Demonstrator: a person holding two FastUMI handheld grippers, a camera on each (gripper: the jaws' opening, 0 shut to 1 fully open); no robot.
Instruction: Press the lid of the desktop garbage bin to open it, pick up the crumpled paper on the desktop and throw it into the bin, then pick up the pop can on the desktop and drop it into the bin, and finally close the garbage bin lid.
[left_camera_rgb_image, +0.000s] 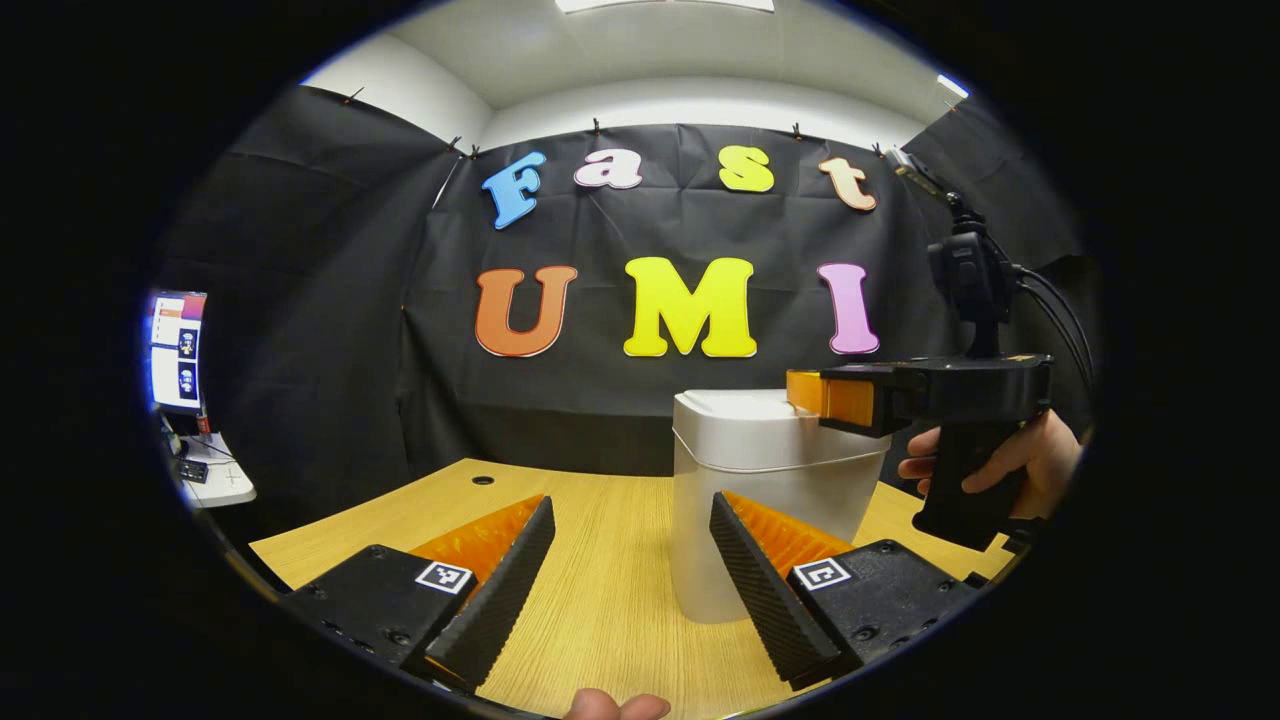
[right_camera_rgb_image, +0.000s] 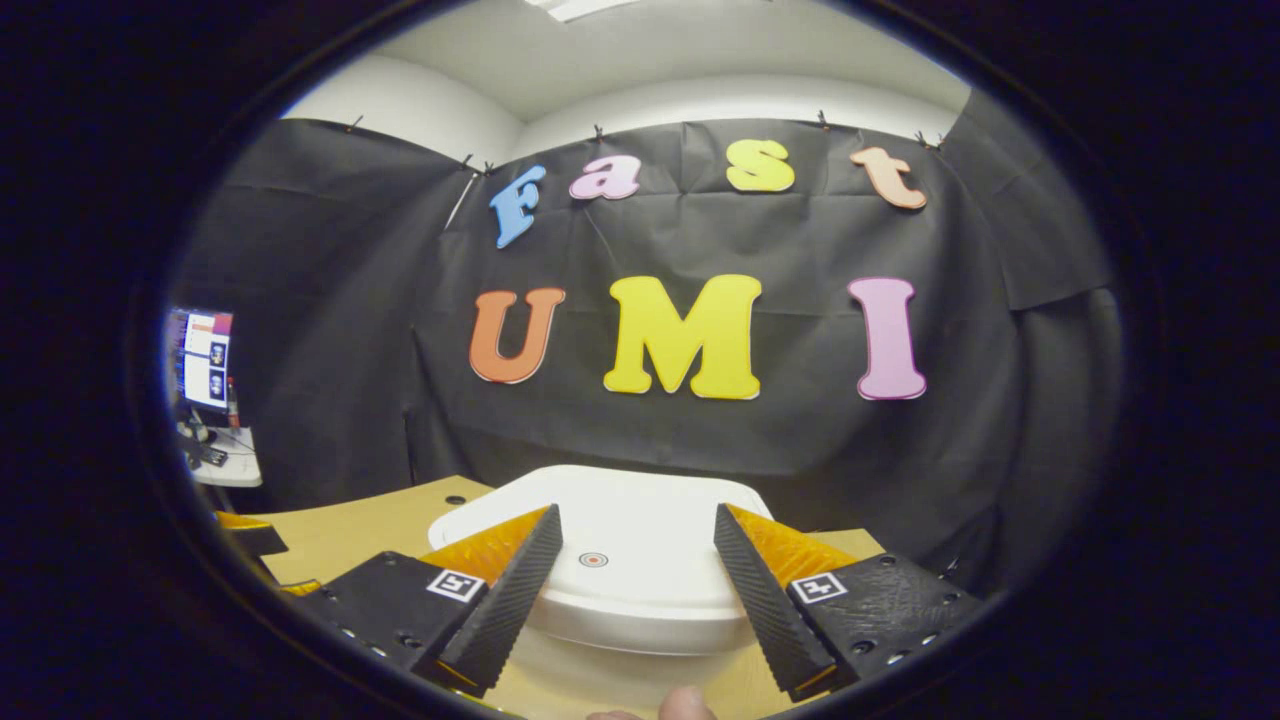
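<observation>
On the desk (left_camera_rgb_image: 600, 590), toward its right side, the white bin (left_camera_rgb_image: 770, 480) is seen upright with its lid (right_camera_rgb_image: 610, 545) shut. To its left the left tool (left_camera_rgb_image: 632, 545) is held low and spread wide, gripping nothing, the bin just ahead and to its right. Further right the right tool (right_camera_rgb_image: 636, 560) hangs directly above the lid, fingers wide apart and empty, so the press is judged to fall to it, straight down. Black cloth walls the booth behind
</observation>
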